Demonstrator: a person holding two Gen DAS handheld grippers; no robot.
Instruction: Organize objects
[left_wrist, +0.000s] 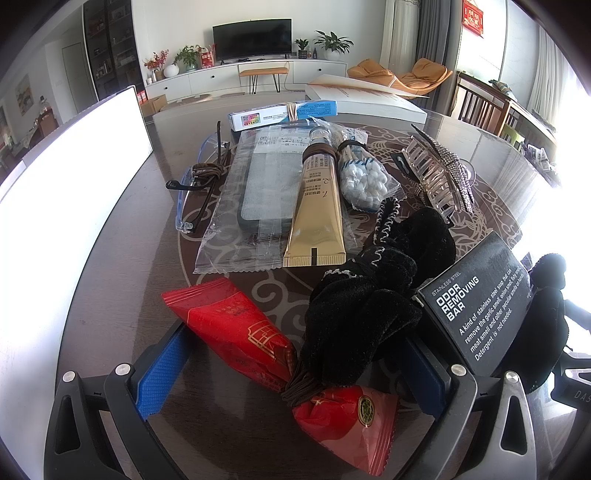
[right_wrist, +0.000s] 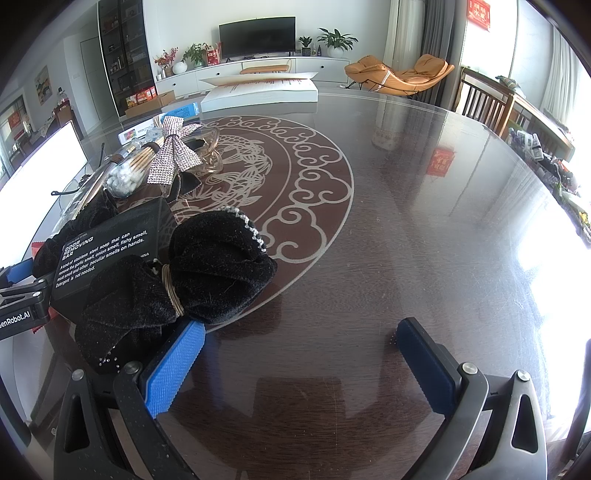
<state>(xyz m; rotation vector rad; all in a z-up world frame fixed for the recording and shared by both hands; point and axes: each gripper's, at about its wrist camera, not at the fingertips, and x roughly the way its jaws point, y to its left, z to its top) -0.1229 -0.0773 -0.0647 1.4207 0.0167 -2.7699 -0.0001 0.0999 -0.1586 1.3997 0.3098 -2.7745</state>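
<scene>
Left wrist view gives me the dark glass-topped bench (left_wrist: 122, 258) with its pale cloud-scroll pattern, and on it, nearest the far edge, a white flat box (left_wrist: 373, 101). In front of that lies a clear plastic sleeve holding a grey phone case (left_wrist: 258, 192), then a gold tube (left_wrist: 317, 210) with a brown band round its neck; its print is too small for me to read. My left tongs (left_wrist: 291, 373) stand wide, low over the bench, and a red snack packet (left_wrist: 236, 328) tied with a brown elastic lies between the blue pads without my seeing either pad touch it. A black velvet bow (left_wrist: 373, 295) rests partly on that packet, just beside a black box (left_wrist: 480, 299) whose white print I read as "STAINLESS STEEL ODOR REMOVING BAR". Further back sit a rhinestone hair claw (left_wrist: 439, 173), a bag of cotton swabs (left_wrist: 364, 177), blue-framed glasses (left_wrist: 192, 192) and a blue-and-white carton (left_wrist: 284, 112). From the right wrist I see my right tongs (right_wrist: 301, 363) also spread wide, holding nothing, over bare bench, with a second black velvet bow (right_wrist: 192, 273) just off the left pad, bound by a pale elastic and leaning against the same black box (right_wrist: 107, 254). The left gripper body (right_wrist: 18, 310) shows at the edge, lettered "enRobot.AI".
</scene>
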